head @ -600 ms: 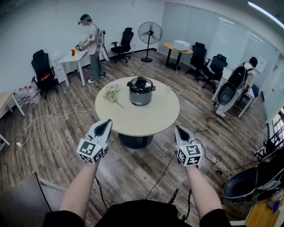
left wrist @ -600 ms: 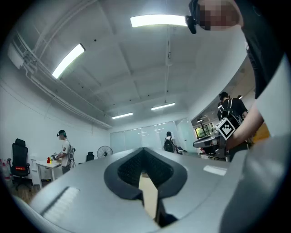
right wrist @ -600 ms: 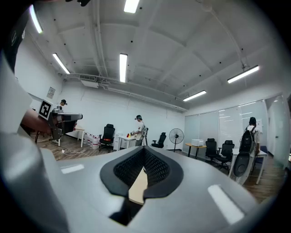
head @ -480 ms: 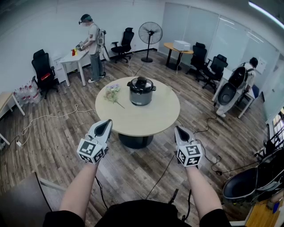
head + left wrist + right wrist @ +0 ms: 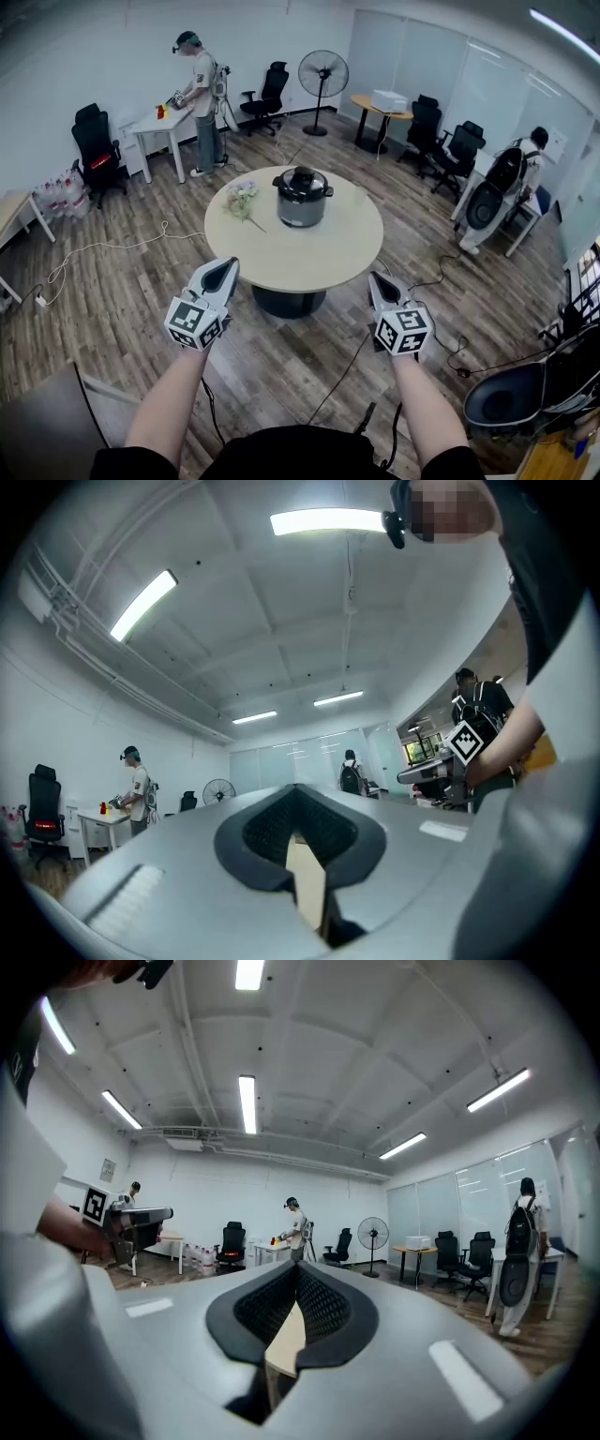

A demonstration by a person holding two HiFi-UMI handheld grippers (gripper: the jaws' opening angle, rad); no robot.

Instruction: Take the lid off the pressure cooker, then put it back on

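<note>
Your left gripper (image 5: 223, 271) and right gripper (image 5: 381, 282), jaws pressed together on nothing, hover short of the round table (image 5: 281, 270) bearing the lidded pressure cooker (image 5: 302, 199).

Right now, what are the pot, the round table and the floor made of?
The pot: its silvery grey body suggests metal; its dark lid could be plastic or coated metal. The round table: pale, smooth, matte top, probably wood laminate. The floor: brown streaky planks, wood or a wood-look covering.
</note>
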